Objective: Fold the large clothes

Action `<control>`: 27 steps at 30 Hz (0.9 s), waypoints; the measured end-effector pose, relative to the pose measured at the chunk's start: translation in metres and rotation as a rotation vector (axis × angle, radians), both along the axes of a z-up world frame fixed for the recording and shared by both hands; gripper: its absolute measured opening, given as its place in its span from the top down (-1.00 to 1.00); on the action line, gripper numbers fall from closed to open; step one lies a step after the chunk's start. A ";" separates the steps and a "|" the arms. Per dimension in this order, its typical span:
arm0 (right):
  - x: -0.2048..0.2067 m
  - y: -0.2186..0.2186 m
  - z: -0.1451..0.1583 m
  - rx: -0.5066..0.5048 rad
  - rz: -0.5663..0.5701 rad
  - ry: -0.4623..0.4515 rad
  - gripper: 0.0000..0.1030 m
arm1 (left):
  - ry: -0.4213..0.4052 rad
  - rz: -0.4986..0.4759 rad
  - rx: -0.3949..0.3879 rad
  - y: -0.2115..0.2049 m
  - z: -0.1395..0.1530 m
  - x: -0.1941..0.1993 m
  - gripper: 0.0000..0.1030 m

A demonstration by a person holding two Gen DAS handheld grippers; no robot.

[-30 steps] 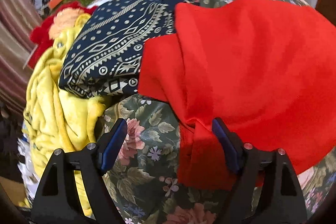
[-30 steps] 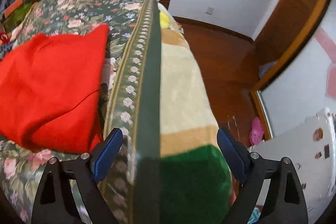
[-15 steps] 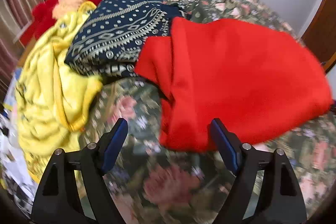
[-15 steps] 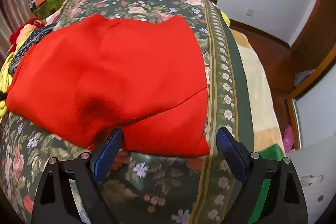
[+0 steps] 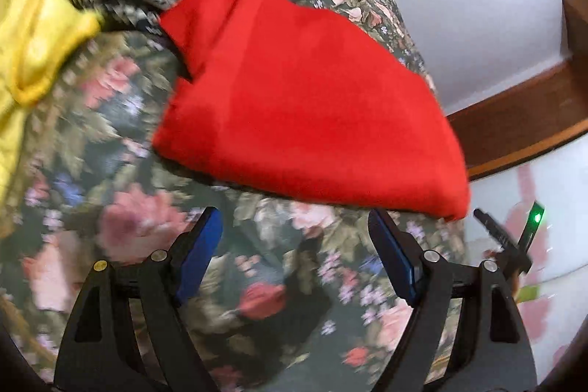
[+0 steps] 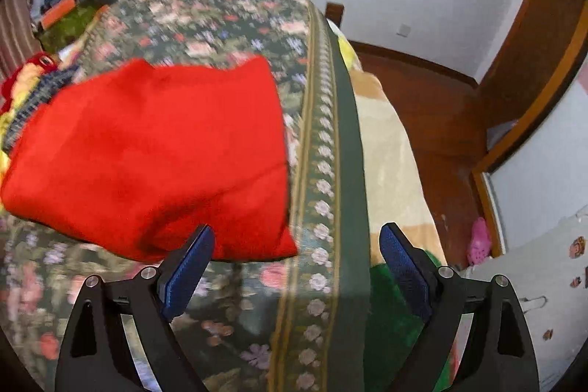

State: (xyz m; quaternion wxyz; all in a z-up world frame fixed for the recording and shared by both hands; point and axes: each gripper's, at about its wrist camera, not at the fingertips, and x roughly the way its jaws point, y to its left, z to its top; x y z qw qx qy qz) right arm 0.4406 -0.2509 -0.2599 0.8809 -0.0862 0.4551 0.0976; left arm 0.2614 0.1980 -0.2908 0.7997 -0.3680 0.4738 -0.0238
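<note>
Two sets of tongs, left gripper (image 5: 294,237) and right gripper (image 6: 294,252), now gaping and empty, drawn back off the folded red garment (image 5: 308,105) lying released on the floral bedspread (image 5: 121,208), apparently done.

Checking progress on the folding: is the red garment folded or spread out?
Folded. The red garment lies as a compact doubled bundle on the floral bedspread; neither gripper holds it.

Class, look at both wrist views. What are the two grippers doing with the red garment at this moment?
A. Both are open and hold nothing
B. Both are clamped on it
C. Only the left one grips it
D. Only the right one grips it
A: the left gripper and right gripper both stand open with nothing between the fingers, and the red garment lies on the floral bedspread.
</note>
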 end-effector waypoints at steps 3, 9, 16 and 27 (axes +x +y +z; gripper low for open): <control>-0.002 0.007 0.013 0.053 0.017 -0.015 -0.75 | 0.004 0.021 -0.045 0.000 -0.008 0.014 -0.59; 0.001 0.034 0.020 0.103 0.057 -0.014 -0.75 | -0.064 0.174 -0.217 0.019 -0.032 0.043 -0.59; 0.011 0.080 0.020 0.191 0.118 0.052 -0.75 | -0.076 0.399 -0.140 0.031 -0.047 0.073 0.18; 0.019 0.206 0.014 0.211 0.261 0.144 -0.76 | -0.255 0.469 0.042 0.040 0.031 0.041 0.77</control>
